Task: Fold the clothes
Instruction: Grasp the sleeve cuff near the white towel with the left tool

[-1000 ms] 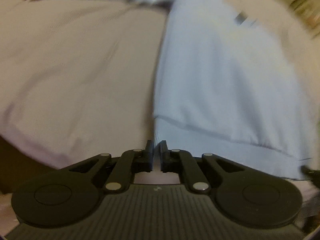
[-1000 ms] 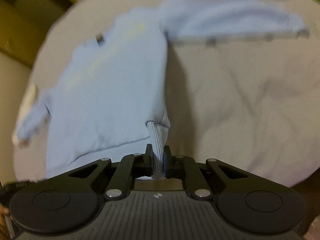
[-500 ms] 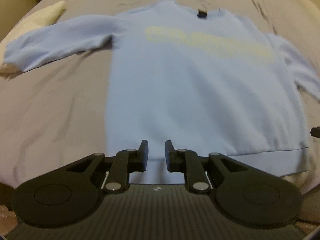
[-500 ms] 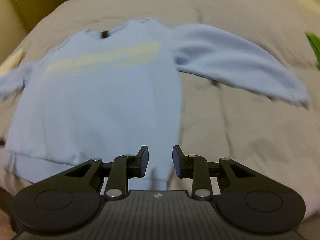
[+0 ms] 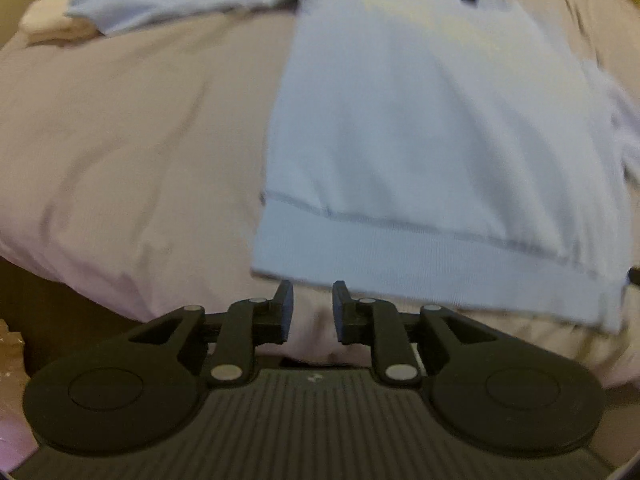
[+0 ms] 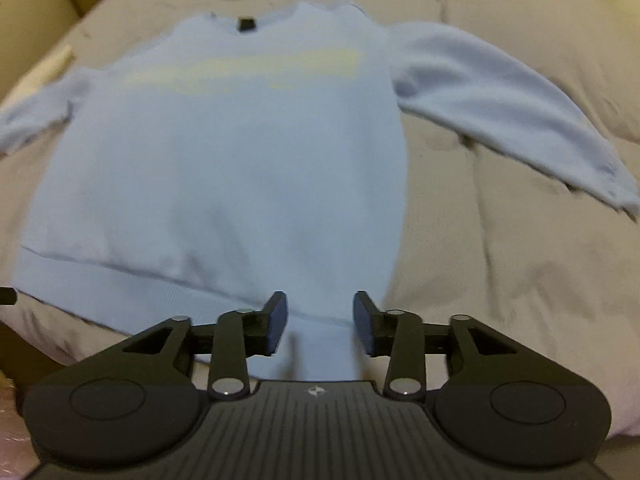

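A beige quilted bed cover (image 6: 500, 240) carries the light-blue long-sleeved sweatshirt (image 6: 224, 168), spread flat ahead of both tongs. The right gripper (image 6: 320, 320) is opening above the hem, nothing pinched; the left gripper (image 5: 312, 312), narrower, is opening just short of the hem's corner.

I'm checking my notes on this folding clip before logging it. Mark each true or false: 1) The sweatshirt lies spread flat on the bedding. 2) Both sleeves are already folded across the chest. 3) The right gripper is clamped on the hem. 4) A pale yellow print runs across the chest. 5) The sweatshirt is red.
1) True: the light blue sweatshirt lies spread out on the beige duvet.
2) False: the sleeve stretches out to the side, as does the other one.
3) False: the right gripper is opening, its pads clear of the hem between them.
4) True: the yellow print crosses the chest.
5) False: it is light blue.
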{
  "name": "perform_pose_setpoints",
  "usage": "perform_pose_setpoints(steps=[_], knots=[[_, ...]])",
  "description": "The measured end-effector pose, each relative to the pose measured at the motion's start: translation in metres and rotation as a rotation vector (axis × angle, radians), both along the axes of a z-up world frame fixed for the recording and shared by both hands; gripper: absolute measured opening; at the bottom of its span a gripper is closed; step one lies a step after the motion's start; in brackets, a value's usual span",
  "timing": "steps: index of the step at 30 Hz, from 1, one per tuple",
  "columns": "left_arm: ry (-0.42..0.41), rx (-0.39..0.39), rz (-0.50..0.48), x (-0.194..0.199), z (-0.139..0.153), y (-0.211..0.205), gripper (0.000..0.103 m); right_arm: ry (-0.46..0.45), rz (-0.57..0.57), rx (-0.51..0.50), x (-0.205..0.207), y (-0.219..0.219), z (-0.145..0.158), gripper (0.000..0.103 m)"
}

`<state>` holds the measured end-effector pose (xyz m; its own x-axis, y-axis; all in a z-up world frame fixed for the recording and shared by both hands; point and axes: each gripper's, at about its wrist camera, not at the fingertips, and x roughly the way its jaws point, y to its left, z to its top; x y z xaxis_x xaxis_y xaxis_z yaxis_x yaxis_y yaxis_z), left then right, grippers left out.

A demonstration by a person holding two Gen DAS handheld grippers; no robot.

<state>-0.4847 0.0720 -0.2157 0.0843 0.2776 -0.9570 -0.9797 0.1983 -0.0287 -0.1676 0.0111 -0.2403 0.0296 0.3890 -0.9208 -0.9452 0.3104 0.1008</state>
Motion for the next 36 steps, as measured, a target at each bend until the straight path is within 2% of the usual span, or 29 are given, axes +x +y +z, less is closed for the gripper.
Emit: perform_pose_setpoints(steps=[3, 5, 7, 11, 16, 20, 21, 25, 27, 28, 29, 34, 36], knots=[[-0.014, 0.032, 0.059, -0.015, 0.011, 0.019, 0.018, 0.001, 0.044, -0.043, -0.010, 0.021, -0.004, 0.047], [-0.037, 0.054, 0.119, -0.031, 0.019, 0.035, 0.024, 0.038, 0.058, -0.035, -0.019, 0.035, -0.002, 0.047], [-0.066, 0.073, 0.185, -0.051, 0.028, 0.051, 0.025, 0.052, 0.085, -0.024, -0.032, 0.053, 0.001, 0.047], [-0.114, 0.107, 0.298, -0.094, 0.031, 0.109, 0.030, 0.046, 0.133, -0.029, -0.062, 0.105, -0.003, 0.048], [-0.172, 0.140, 0.445, -0.161, 0.022, 0.198, 0.034, 0.054, 0.121, -0.047, -0.093, 0.168, -0.014, 0.051], [-0.163, 0.174, 0.520, -0.204, 0.013, 0.266, 0.048, 0.050, 0.088, -0.087, -0.111, 0.206, -0.022, 0.051], [-0.158, 0.183, 0.536, -0.214, 0.011, 0.283, 0.048, 0.048, 0.079, -0.097, -0.115, 0.214, -0.024, 0.052], [-0.187, 0.131, 0.627, -0.245, -0.017, 0.333, 0.048, 0.034, 0.047, -0.146, -0.120, 0.234, -0.033, 0.059], [-0.225, 0.103, 0.663, -0.255, -0.032, 0.347, 0.035, 0.023, 0.028, -0.174, -0.120, 0.241, -0.037, 0.059], [-0.252, 0.092, 0.676, -0.260, -0.037, 0.352, 0.009, 0.019, 0.017, -0.187, -0.120, 0.245, -0.039, 0.060], [-0.283, 0.086, 0.680, -0.262, -0.037, 0.353, 0.007, 0.017, 0.007, -0.199, -0.119, 0.248, -0.041, 0.061], [-0.274, 0.247, 0.565, -0.258, 0.017, 0.336, 0.002, 0.000, -0.016, -0.237, -0.119, 0.260, -0.044, 0.061], [-0.224, 0.280, 0.541, -0.261, 0.030, 0.324, 0.002, -0.004, -0.017, -0.243, -0.120, 0.263, -0.045, 0.062]])
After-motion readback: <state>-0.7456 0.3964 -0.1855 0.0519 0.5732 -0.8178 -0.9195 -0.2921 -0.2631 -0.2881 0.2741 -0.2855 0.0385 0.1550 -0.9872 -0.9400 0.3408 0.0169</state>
